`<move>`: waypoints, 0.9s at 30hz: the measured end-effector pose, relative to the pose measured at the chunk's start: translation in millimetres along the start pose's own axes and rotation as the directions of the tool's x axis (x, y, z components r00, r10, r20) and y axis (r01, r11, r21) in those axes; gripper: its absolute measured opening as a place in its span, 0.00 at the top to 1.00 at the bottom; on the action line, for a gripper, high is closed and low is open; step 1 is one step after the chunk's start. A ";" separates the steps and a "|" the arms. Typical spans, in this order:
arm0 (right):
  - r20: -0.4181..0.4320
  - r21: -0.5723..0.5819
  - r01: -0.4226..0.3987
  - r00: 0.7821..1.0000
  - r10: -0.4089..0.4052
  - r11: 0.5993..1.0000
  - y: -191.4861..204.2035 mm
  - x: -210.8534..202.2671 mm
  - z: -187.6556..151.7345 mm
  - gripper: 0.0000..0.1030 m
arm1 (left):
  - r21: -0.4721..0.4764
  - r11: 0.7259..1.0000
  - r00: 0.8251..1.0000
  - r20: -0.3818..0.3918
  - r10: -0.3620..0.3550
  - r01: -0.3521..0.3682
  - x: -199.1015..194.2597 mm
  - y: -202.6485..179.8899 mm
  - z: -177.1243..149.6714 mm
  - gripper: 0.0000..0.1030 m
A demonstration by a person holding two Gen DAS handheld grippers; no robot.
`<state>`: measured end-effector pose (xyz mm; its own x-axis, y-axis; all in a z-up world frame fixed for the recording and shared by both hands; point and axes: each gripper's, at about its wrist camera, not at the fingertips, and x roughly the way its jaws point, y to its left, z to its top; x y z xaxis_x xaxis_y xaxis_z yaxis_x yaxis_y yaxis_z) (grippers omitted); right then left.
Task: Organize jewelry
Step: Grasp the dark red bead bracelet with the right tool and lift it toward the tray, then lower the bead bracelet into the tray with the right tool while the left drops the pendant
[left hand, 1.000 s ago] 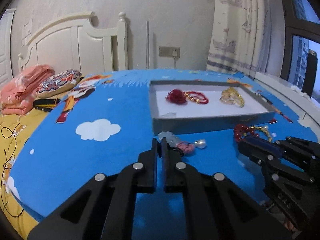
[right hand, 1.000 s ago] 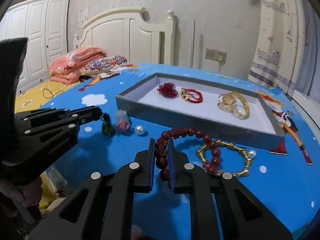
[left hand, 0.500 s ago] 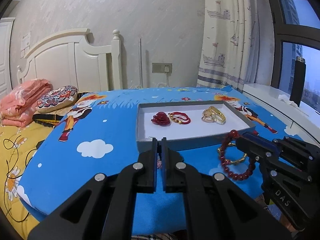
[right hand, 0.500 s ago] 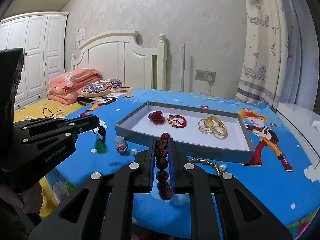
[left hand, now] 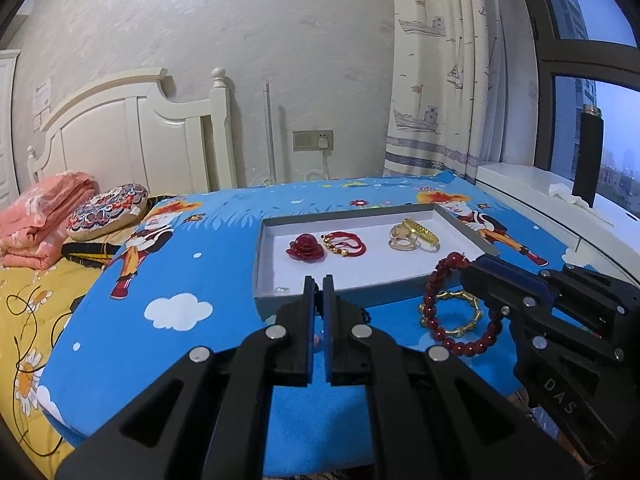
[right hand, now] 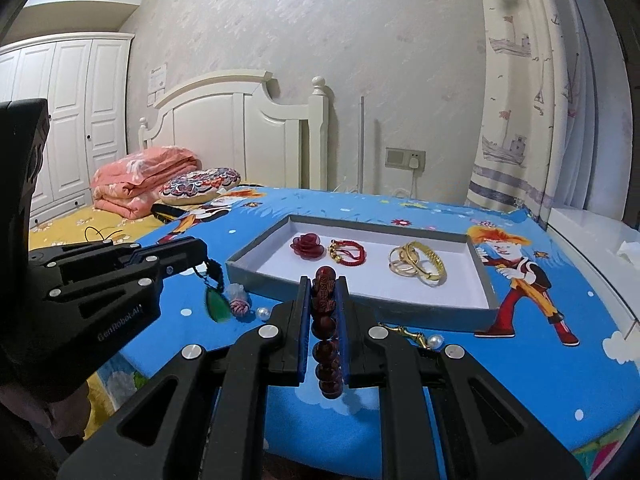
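My right gripper (right hand: 323, 286) has its fingers pinched narrow on a dark red, round-beaded wooden bracelet (right hand: 325, 320). In the right wrist view the beads run as a vertical string between the pads, with one carved bead poking above the tips and the rest hanging below. In the left wrist view that loop (left hand: 452, 304) dangles at lower right, clear of the cloth. My left gripper (right hand: 196, 254) has its fingers fully shut on the black cord of a green teardrop pendant (right hand: 218, 307), which hangs below them at the left of the right wrist view.

The relation that matters: the shallow grey tray with a white floor (right hand: 478, 256) lies straight ahead of both pairs of fingers and a little lower, its long axis across the frame. My right fingers sit just short of its near wall, about centre; the left ones are off its left corner. I judge the right hand the nearer one to drop first.

Inside the tray, left to right: a dark red rose-shaped piece (right hand: 307, 245), a red cord bracelet with gold beads (right hand: 347, 251), then gold bangles and a gold link bracelet together (right hand: 416, 266). The near half of the floor is bare.

Outside, on the blue cartoon-print bench cloth (right hand: 520, 360), lie a pink tassel charm (right hand: 239, 303), a loose pearl (right hand: 263, 313) and a gold bamboo-link bracelet with a pearl (left hand: 460, 316), all just before the near wall.
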<state>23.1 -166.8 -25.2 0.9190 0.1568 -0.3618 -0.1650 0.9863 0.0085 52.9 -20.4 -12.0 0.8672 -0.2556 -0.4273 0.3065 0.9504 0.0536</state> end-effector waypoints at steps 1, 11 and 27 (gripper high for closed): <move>0.000 -0.001 0.001 1.000 -0.001 1.000 -0.5 0.9 1.0 0.88 | 0.005 1.000 1.000 0.001 -0.001 0.001 1.6 -0.8 1.5 0.97; 0.012 -0.002 0.031 0.999 -0.031 1.000 -12.3 13.8 14.9 0.88 | 0.022 1.000 0.999 0.029 -0.014 0.013 21.0 -9.3 30.5 0.97; -0.010 -0.013 0.076 0.997 -0.076 0.997 -41.1 72.9 48.2 0.88 | -0.010 0.999 0.999 0.018 0.034 -0.034 80.7 -6.1 73.5 0.97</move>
<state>114.2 -193.4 -7.0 0.9253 0.0805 -0.3705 -0.0991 0.9946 -0.0313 149.9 -59.9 19.5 0.8841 -0.2261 -0.4091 0.2728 0.9603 0.0590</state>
